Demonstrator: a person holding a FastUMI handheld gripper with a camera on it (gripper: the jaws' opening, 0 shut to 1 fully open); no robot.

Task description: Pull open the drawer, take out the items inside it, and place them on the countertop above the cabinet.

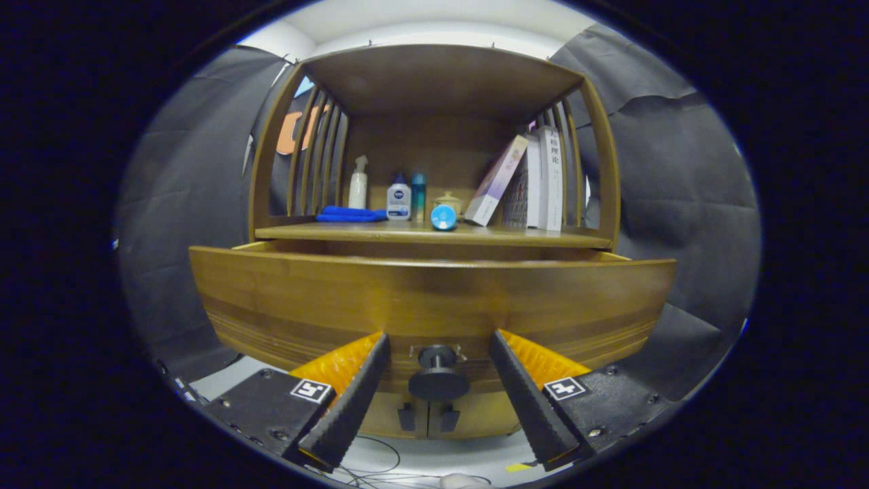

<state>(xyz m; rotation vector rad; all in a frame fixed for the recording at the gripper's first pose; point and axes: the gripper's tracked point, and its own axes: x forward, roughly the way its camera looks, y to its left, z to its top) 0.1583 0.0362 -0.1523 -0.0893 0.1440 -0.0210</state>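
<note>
Brown wood fills the middle of the gripper view: a cabinet point(434, 81) with slatted sides, and below its worktop point(529, 236) a drawer point(339, 299) that stands pulled out toward the camera, its curved front panel close ahead of the fingers. What lies inside the drawer is hidden behind that panel.

On the worktop, going left to right: a folded blue cloth point(349, 214) lies flat near the left slats; just behind it stands a white spray bottle point(358, 182); beside that a white bottle with a dark cap point(398, 197), then a slim teal bottle point(419, 195); a blue round-ended tube point(443, 217) lies at the front edge; a small pale lidded jar point(448, 202) sits behind it; further right a book leans point(497, 180) against several upright books point(546, 180).

Lower down, the drawer's dark round knob point(438, 382) juts from the panel. The hand-held gripper point(438, 339) is spread wide open, one finger on either side of the knob, neither touching it.
</note>
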